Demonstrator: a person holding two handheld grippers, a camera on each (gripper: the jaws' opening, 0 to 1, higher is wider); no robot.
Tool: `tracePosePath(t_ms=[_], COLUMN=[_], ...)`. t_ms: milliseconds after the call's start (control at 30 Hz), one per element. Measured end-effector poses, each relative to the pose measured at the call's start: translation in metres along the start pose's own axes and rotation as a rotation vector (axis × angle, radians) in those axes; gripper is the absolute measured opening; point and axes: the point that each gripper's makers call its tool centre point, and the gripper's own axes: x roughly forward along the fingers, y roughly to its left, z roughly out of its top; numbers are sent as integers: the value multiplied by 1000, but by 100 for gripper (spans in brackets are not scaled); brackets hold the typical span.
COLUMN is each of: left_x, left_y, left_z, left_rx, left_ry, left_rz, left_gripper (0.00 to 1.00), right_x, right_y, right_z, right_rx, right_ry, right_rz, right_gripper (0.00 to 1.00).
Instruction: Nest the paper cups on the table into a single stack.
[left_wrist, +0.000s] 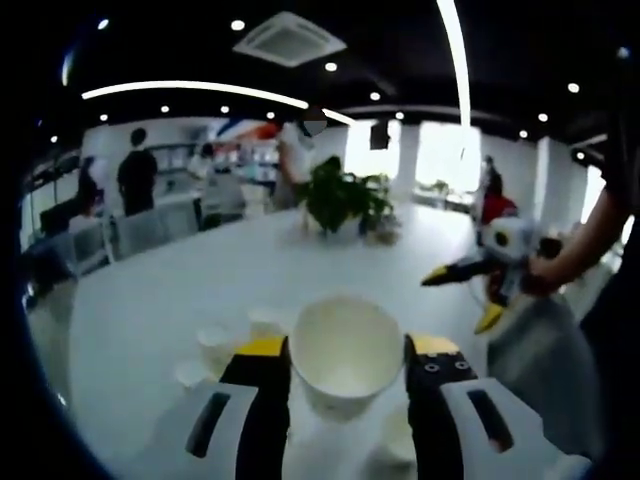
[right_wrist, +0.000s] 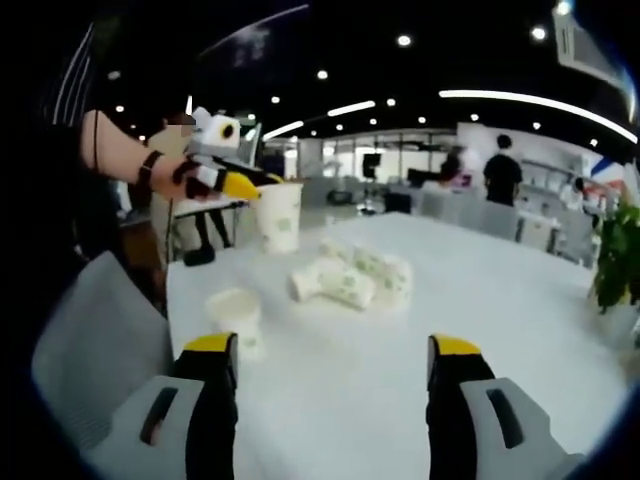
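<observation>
while our left gripper (left_wrist: 347, 375) is raised above the table (left_wrist: 160, 290), clenched on a paper cup (left_wrist: 345, 355), our right gripper (right_wrist: 335, 375) hangs released; its view shows toppled cups (right_wrist: 350, 280) and one upright cup (right_wrist: 235, 315).

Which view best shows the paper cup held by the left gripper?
The left gripper view: the held cup sits close, mouth toward the camera, between the left gripper jaws. The right gripper view shows the same cup small and distant, upright, above the white table.
</observation>
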Motion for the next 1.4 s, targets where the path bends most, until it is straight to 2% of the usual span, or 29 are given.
tracePosePath(t_ms=[100, 633, 1400], left_x=[-2, -6, -3], left_y=[-7, -35, -57], left_z=[2, -4, -34], left_rx=[34, 52, 35], left_ry=[-10, -3, 34], left_rz=[-8, -52, -103], left_gripper=[43, 42, 42], right_x=[-2, -8, -7], right_y=[-1, 9, 8], right_z=[-1, 0, -5], right_rx=[0, -3, -4], right_ry=[1, -3, 18], right_rz=[-7, 5, 7], right_gripper=[75, 75, 74])
